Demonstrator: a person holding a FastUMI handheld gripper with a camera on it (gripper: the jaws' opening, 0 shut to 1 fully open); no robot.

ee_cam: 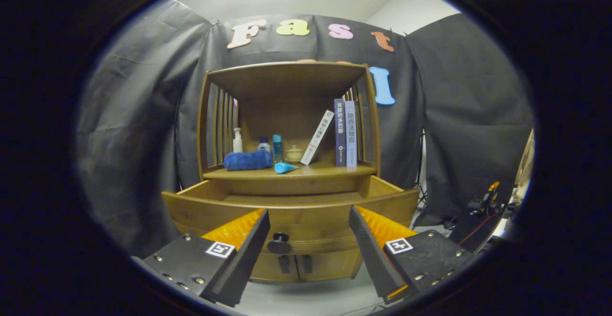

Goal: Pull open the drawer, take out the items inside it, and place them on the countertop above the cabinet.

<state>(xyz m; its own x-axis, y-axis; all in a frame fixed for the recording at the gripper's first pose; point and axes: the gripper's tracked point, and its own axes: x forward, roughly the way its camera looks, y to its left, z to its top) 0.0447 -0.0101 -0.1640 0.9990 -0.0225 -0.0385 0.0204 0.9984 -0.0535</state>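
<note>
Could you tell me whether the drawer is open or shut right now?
Open: the drawer is pulled out from under the shelf, its side walls showing. The gripper is open, its fingers either side of the knob, apart from it.

Can't really see down into the open drawer point(291, 196) from here, its front panel blocks the bottom, so whatever's in it is hidden. The claw point(308, 232) fingers stand spread with nothing between them and cover parts of that front. A small bottle point(263, 145) sits half hidden behind the rolled blue towel point(247, 160).
</note>
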